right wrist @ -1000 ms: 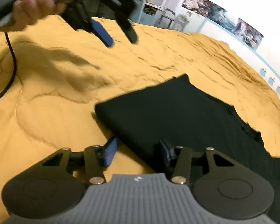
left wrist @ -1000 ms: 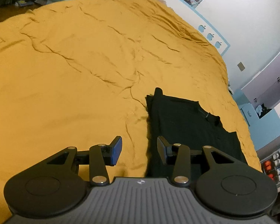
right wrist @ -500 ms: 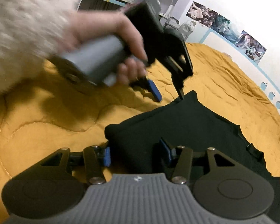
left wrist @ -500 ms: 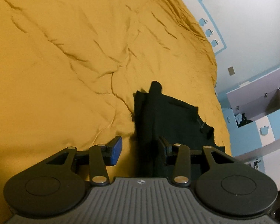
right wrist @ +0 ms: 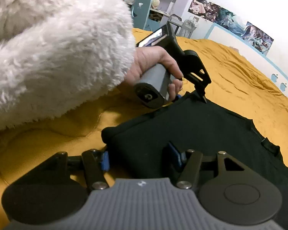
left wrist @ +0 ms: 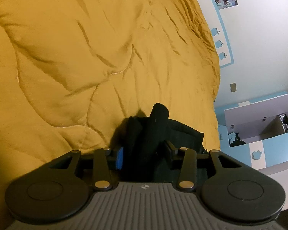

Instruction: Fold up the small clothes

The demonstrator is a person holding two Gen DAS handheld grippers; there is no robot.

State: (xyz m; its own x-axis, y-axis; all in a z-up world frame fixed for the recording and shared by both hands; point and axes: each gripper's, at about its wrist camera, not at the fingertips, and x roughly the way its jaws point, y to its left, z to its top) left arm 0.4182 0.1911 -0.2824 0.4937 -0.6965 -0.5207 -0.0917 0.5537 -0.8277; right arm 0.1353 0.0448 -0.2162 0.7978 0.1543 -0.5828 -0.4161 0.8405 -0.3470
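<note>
**Reporter:** Where is the black garment (right wrist: 192, 130) lying?

**Photographer:** It is lying on the yellow bedspread (left wrist: 86, 57), partly folded, with one folded corner facing the right wrist camera.

**Reporter:** What is the left gripper (left wrist: 144, 154) doing?

**Photographer:** Its jaws are standing narrow, pinching a bunched ridge of the fabric that is rising between the blue pads (left wrist: 120, 158). In the right wrist view, a hand (right wrist: 153, 65) in a fluffy white sleeve (right wrist: 57, 48) is gripping its handle at the garment's far corner.

**Reporter:** And the right gripper (right wrist: 140, 159)?

**Photographer:** Its jaws are sitting fairly wide, straddling the near folded edge, with fabric filling the gap. Whether they are clamping, I cannot tell.
</note>
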